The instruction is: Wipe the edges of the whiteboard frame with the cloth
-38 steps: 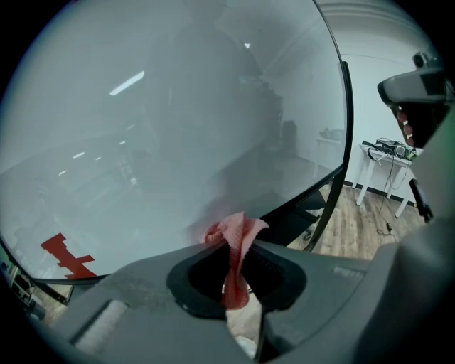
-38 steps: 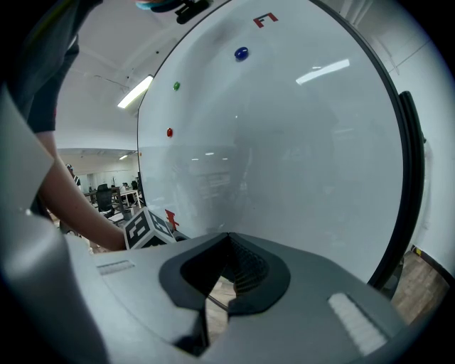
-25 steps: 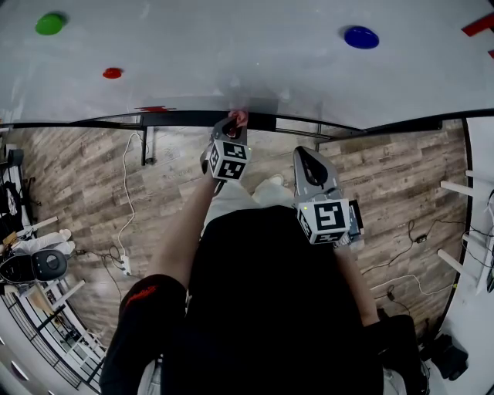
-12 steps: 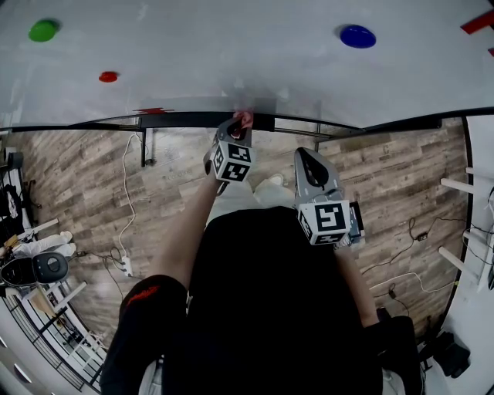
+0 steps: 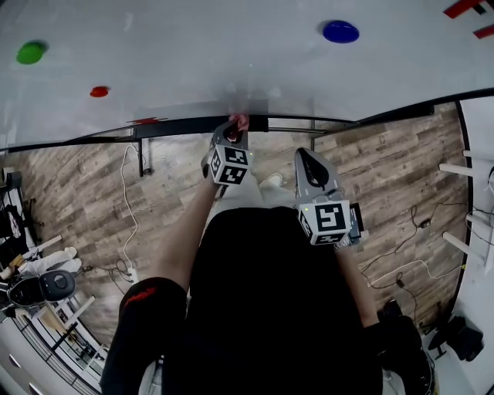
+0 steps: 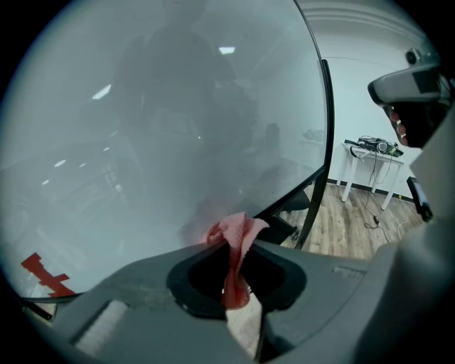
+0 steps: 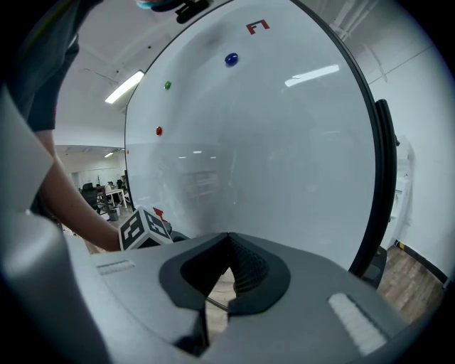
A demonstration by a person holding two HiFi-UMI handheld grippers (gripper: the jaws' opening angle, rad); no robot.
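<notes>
My left gripper (image 5: 238, 124) is shut on a pink cloth (image 5: 242, 120), whose tip presses the black bottom frame (image 5: 185, 123) of the whiteboard (image 5: 231, 54). In the left gripper view the cloth (image 6: 234, 249) sticks out between the closed jaws against the board's lower edge, with the black frame (image 6: 323, 142) running up at the right. My right gripper (image 5: 312, 166) hangs back below the board, shut and empty; in its own view the jaws (image 7: 226, 274) meet with nothing between them.
Green (image 5: 31, 52), red (image 5: 99, 91) and blue (image 5: 340, 32) magnets sit on the board, with red tape marks (image 5: 463, 8) at the top right. Cables (image 5: 127, 200) trail over the wood floor. White table legs (image 5: 463, 173) stand at the right, a chair base (image 5: 38, 287) at the left.
The left gripper and cloth have shifted slightly right along the bottom frame. The board slid left in view. The right gripper has hardly moved.
</notes>
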